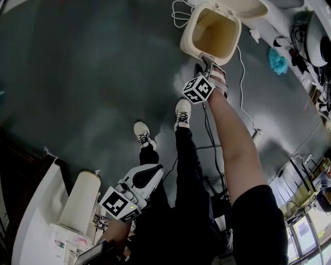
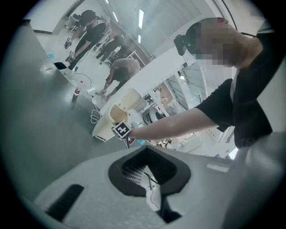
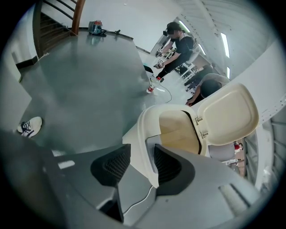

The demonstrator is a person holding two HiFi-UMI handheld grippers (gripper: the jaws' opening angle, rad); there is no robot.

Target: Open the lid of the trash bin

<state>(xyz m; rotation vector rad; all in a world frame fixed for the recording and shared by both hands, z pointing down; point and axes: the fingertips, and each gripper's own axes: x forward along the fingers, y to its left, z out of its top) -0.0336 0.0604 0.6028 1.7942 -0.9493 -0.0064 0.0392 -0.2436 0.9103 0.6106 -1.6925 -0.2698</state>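
Observation:
The cream trash bin [image 1: 187,41] stands on the grey floor at the top of the head view, its lid [image 1: 253,6] swung up and back and its inside showing. My right gripper [image 1: 208,61] reaches down to the bin's near edge. In the right gripper view the jaws [image 3: 142,163] stand either side of the front rim [image 3: 145,129], which fills the gap between them, and the raised lid [image 3: 228,116] sits behind. My left gripper [image 1: 155,171] is held low beside the person's legs, shut with nothing in it. Far off in the left gripper view is the bin [image 2: 117,115].
A white cable [image 1: 243,88] runs over the floor to the right of the bin, near a blue object [image 1: 277,61]. The person's shoes [image 1: 182,111] stand just before the bin. A white cylinder-topped unit [image 1: 83,202] is at lower left. Other people [image 3: 178,44] work farther off.

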